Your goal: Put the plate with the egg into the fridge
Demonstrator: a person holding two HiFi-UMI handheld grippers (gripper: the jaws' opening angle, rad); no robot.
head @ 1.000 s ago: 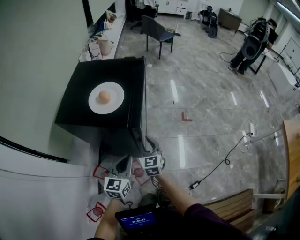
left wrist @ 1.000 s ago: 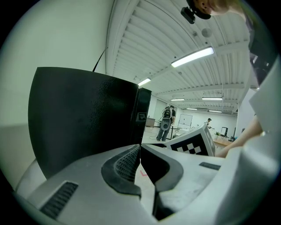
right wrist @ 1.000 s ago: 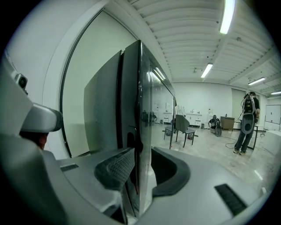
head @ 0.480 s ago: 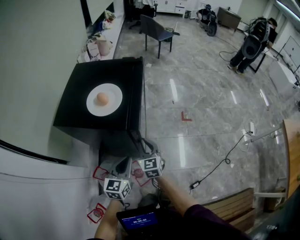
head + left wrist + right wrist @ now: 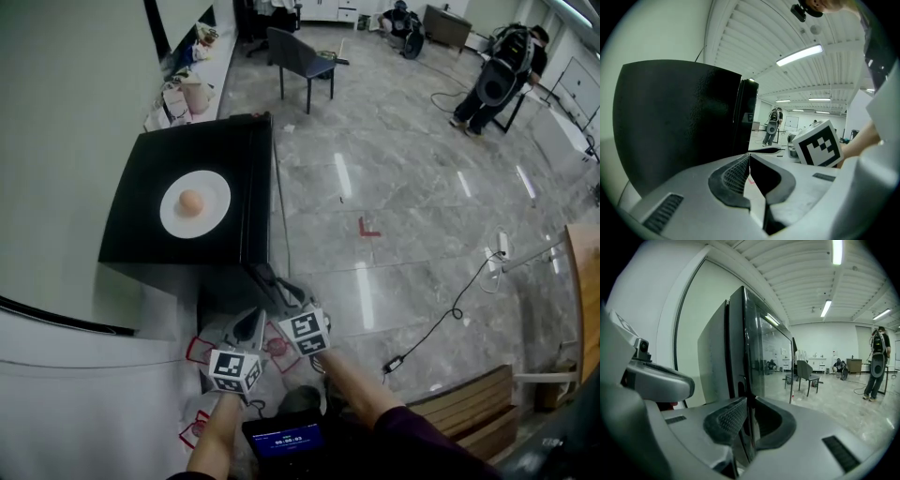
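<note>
- A round white plate (image 5: pixel 214 212) carrying a tan egg (image 5: pixel 190 201) sits on top of the black fridge (image 5: pixel 141 225) ahead of you.
- Your right gripper (image 5: pixel 266 278) is at the edge of the fridge's door (image 5: pixel 257 187), jaws just closing around it.
- Your left gripper (image 5: pixel 249 324) hangs just beside the right one.
- A person (image 5: pixel 495 80) stands far across the glossy grey floor (image 5: pixel 412 216).

My left claw (image 5: pixel 749 155) is light grey. Its pads (image 5: pixel 733 174) are black with a fine cross-hatch, and its cube (image 5: pixel 234 371) is white with black square markers. The fridge (image 5: pixel 141 187) is black on top, and the fridge door (image 5: pixel 751 357) is glossy black. The plate (image 5: pixel 214 210) is plain white and the egg (image 5: pixel 191 201) pale orange-brown. The floor (image 5: pixel 422 206) is grey, veined like marble, with a red L-shaped mark (image 5: pixel 368 228).
</note>
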